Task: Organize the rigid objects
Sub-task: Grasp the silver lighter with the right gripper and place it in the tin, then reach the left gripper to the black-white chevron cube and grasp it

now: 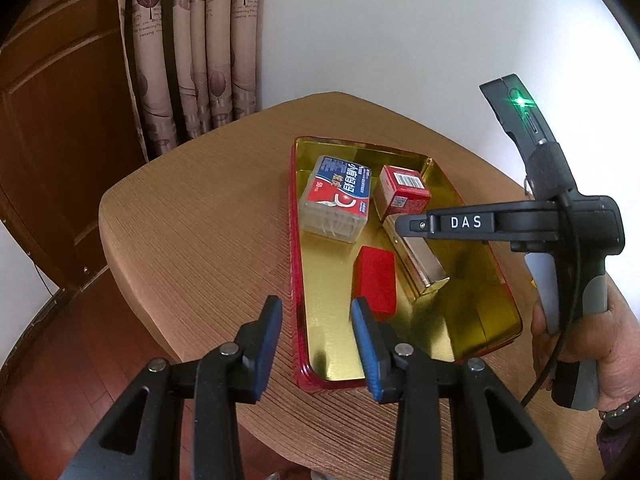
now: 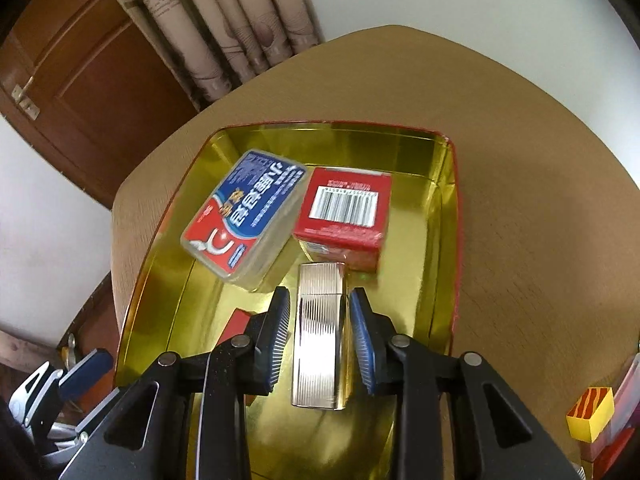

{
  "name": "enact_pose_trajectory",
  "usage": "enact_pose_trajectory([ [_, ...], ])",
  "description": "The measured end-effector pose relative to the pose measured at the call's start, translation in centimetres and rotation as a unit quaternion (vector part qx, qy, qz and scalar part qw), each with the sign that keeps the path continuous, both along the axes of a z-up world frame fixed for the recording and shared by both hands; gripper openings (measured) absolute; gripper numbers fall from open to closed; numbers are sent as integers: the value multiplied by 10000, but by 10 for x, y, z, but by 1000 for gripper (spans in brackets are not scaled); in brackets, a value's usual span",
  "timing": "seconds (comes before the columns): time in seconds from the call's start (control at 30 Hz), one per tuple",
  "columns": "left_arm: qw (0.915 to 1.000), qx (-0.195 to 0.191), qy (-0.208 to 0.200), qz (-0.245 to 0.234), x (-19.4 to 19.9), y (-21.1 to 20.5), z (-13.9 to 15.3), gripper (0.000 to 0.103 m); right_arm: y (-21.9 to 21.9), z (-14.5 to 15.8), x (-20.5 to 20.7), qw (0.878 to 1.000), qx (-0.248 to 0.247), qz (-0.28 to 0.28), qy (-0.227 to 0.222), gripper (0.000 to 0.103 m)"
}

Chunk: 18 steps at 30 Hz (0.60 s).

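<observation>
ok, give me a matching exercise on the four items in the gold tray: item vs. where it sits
Items
1. clear plastic toothpick box with blue-red label
2. red cardboard box with barcode
3. ribbed silver metal case
4. plain flat red box

Places
A. between the fingers of the right gripper
B. just ahead of the left gripper
C. far end of the gold-lined red tray, left side
D. far end of the tray, right side

Pairs: 1-C, 2-D, 3-A, 4-B

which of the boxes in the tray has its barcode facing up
The red carton at the tray's far end, beside the clear floss-pick box. The plain red box and silver ribbed case show no barcode.
</observation>
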<state>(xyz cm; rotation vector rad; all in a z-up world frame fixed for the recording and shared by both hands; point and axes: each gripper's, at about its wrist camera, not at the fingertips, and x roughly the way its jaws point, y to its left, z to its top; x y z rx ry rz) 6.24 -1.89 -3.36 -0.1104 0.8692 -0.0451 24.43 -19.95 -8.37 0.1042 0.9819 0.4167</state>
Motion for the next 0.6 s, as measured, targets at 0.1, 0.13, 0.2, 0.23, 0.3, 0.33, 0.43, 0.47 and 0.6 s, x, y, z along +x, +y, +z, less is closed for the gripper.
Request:
enact_pose_trajectory([
  [0.1, 10000, 30, -33, 12, -1, -1, 1, 37, -4, 3, -1, 9999, 91, -41, -62, 30],
  [0.13, 10000, 70, -66, 15, -2, -1, 1, 37, -7, 7, -4, 9997, 181, -42, -133, 30],
  [0.2, 9998, 117, -130, 11, -3, -3, 3, 37, -16, 21, -17, 9982, 398, -83, -431, 33],
  [0.23, 9998, 130, -164, -1, -4, -3, 4, 37, -22, 29, -27, 9969, 384, -157, -663, 37],
  [0.3, 9996, 182, -211, -26, -6, -4, 5, 37, -33, 39, -48, 9935, 406, -268, -1027, 44],
  [0.33, 9995, 219, -242, -48, -8, -6, 6, 37, -39, 42, -60, 9915, 400, -357, -1183, 51],
  [0.43, 9991, 278, -303, -127, -11, -11, 8, 37, -73, 38, -108, 9818, 200, -907, -1656, 61],
  [0.47, 9989, 308, -323, -153, -13, -12, 9, 37, -85, 33, -122, 9790, 152, -1085, -1721, 61],
  [0.6, 9974, 437, -451, -354, -21, -26, 12, 37, -137, 8, -169, 9665, -193, -1850, -1771, 65],
])
